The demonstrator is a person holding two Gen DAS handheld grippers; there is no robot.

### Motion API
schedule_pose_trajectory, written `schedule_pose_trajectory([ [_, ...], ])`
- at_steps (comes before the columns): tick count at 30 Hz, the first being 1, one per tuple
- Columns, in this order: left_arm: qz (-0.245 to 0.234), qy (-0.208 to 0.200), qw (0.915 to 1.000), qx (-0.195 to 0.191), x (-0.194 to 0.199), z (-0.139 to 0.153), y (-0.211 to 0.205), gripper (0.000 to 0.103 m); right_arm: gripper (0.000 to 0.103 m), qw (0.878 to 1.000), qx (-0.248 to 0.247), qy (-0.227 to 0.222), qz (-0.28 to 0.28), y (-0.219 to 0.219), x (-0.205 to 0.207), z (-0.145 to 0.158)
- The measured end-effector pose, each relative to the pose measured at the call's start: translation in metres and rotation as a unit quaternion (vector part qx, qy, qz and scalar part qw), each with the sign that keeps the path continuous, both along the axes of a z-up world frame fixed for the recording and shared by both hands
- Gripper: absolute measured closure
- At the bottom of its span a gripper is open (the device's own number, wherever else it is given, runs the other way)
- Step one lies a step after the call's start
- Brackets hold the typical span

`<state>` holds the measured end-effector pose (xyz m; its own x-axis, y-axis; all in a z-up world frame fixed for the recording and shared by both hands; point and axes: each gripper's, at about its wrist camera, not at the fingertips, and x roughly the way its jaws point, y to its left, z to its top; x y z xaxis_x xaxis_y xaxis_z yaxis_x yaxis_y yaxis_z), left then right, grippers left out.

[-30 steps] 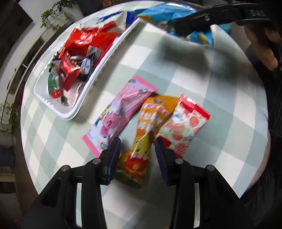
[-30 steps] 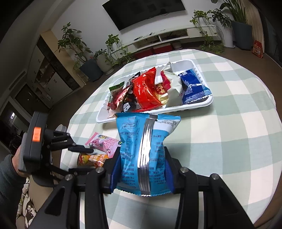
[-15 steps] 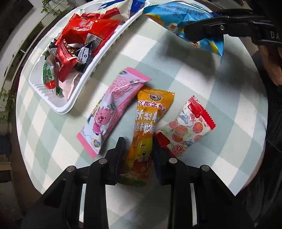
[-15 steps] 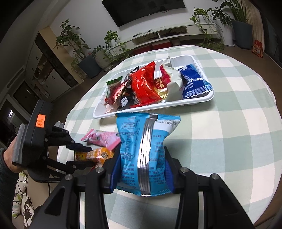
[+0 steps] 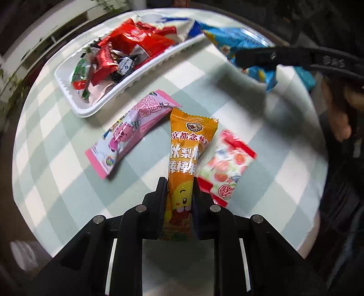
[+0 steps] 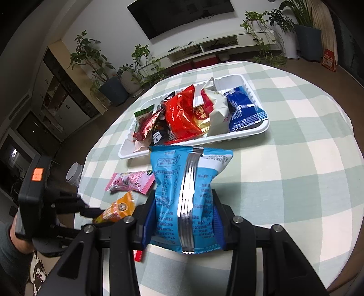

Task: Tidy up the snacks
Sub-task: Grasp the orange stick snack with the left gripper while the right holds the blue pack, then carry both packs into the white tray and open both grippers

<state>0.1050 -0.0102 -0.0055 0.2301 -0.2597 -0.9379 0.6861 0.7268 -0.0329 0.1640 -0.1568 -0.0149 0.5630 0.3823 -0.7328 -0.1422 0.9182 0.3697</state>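
Pinching an orange lollipop packet [image 5: 182, 168] by its lower end, left gripper [image 5: 178, 200], fingers [image 5: 162, 195] pressed tight against both sides of the wrapper, upper end of the packet tilted up and forward, apparently off the cloth. Lying on the green-and-white checked desk [image 5: 261, 109] just left of it, a pink packet [image 5: 129, 134] with a cartoon figure, slanted. Lying just to the right, a white packet with red ends [image 5: 227, 168], its near corner touching the right finger. Resting farther back on the desk, a white tray [image 6: 248, 134], long and shallow, heaped with red, white, dark blue and green-edged packets.

Clamped in the right gripper [image 6: 184, 218], a light blue snack bag [image 6: 186, 191] with a silver back seam, held upright above the desk just in front of the tray, fingers [image 6: 150, 216] pressing its lower sides, puffed top free. Seen from the right wrist view, left gripper at the lower left with the orange packet poking from its tip, a hand [image 6: 16, 230] behind it. Beyond the desk, potted plants [image 6: 91, 57], a low white cabinet and a wall-mounted dark screen [image 6: 182, 13].
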Motion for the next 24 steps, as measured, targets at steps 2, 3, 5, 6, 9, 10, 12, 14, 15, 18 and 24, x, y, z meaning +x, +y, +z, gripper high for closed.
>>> schedule_pose_trajectory([
  [2, 0.023, -0.002, 0.9991, -0.036, -0.006, 0.009, 0.009, 0.085, 0.057, 1.0, 0.003, -0.003, -0.005, -0.003, 0.0, 0.002],
  [3, 0.035, -0.002, 0.998, -0.052, -0.007, 0.013, 0.013, 0.085, 0.057, 1.0, 0.005, -0.005, -0.01, -0.005, 0.0, 0.003],
  [5, 0.061, -0.005, 0.9937, -0.095, -0.012, 0.022, 0.023, 0.085, 0.057, 1.0, 0.009, -0.011, -0.019, -0.008, -0.001, 0.006],
  [6, 0.071, -0.006, 0.9907, -0.116, -0.014, 0.027, 0.028, 0.085, 0.057, 0.999, 0.012, -0.016, -0.025, -0.011, -0.001, 0.008],
  [9, 0.105, -0.011, 0.9798, -0.17, -0.016, 0.042, 0.039, 0.085, 0.057, 0.999, 0.018, -0.025, -0.041, -0.019, -0.003, 0.012],
  [10, 0.113, -0.012, 0.9763, -0.184, -0.012, 0.044, 0.044, 0.085, 0.057, 0.998, 0.02, -0.028, -0.047, -0.022, -0.004, 0.012],
  [12, 0.134, -0.021, 0.9684, -0.21, -0.006, 0.051, 0.05, 0.085, 0.057, 0.998, 0.024, -0.033, -0.056, -0.026, -0.004, 0.014],
  [14, 0.152, -0.033, 0.9616, -0.226, 0.005, 0.057, 0.051, 0.085, 0.057, 0.997, 0.029, -0.041, -0.066, -0.032, -0.006, 0.019],
  [15, 0.163, -0.04, 0.9577, -0.234, 0.009, 0.062, 0.053, 0.085, 0.057, 0.996, 0.029, -0.05, -0.072, -0.035, -0.007, 0.024],
  [18, 0.2, -0.057, 0.9445, -0.254, 0.032, 0.075, 0.061, 0.085, 0.057, 0.994, 0.027, -0.074, -0.078, -0.041, -0.008, 0.042],
  [24, 0.25, -0.083, 0.9218, -0.285, 0.092, 0.102, 0.061, 0.085, 0.057, 0.991, 0.004, -0.107, -0.086, -0.049, 0.024, 0.081],
])
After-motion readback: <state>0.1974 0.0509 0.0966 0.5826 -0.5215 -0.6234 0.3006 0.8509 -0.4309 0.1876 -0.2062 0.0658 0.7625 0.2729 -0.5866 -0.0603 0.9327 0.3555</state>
